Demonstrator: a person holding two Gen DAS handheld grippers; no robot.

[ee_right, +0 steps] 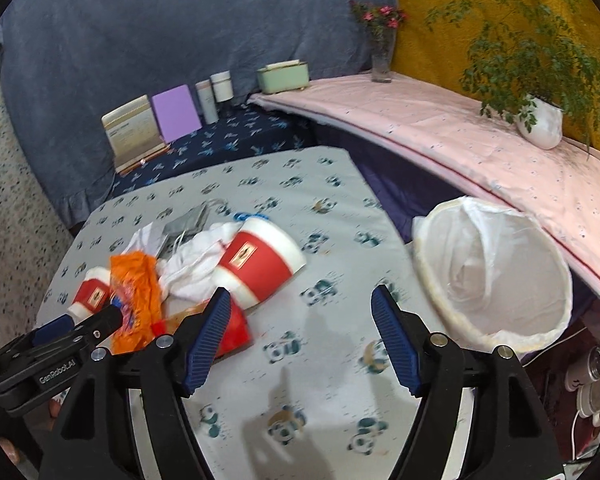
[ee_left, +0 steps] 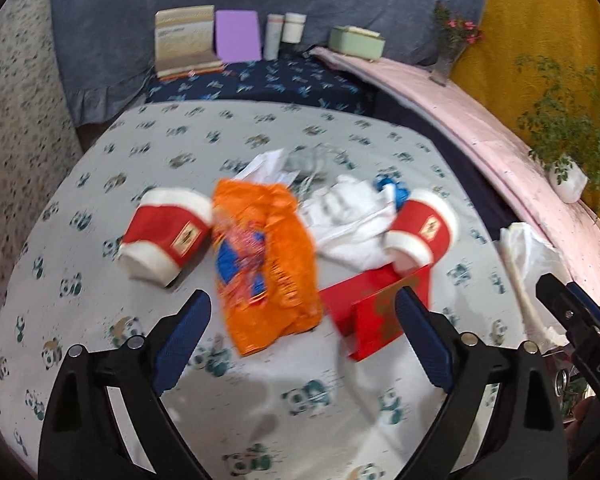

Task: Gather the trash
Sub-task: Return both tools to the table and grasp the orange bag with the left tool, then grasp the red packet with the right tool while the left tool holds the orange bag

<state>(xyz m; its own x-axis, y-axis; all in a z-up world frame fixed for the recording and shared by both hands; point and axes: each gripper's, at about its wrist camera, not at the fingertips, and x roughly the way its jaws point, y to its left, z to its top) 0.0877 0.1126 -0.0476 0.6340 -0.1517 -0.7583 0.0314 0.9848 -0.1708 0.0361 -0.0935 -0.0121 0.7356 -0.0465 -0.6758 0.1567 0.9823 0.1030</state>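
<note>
A pile of trash lies on the panda-print table (ee_left: 220, 136). An orange snack bag (ee_left: 266, 264) lies in the middle, a red-and-white paper cup (ee_left: 166, 236) on its side to its left, a second cup (ee_left: 422, 232) to the right, crumpled white paper (ee_left: 348, 216) between, and a red box (ee_left: 376, 312) in front. My left gripper (ee_left: 302, 316) is open just short of the orange bag and red box. My right gripper (ee_right: 300, 320) is open above bare cloth, with the second cup (ee_right: 260, 264) just beyond its left finger. A bin lined with a white bag (ee_right: 496, 272) stands right of the table.
A shelf behind holds a calendar (ee_left: 184, 38), a purple card (ee_left: 238, 36), two bottles and a green box (ee_left: 356, 42). A pink-covered ledge (ee_right: 460, 128) carries a flower vase (ee_right: 380, 60) and a potted plant (ee_right: 540, 120). Grey and white wrappers (ee_left: 300, 160) lie behind the pile.
</note>
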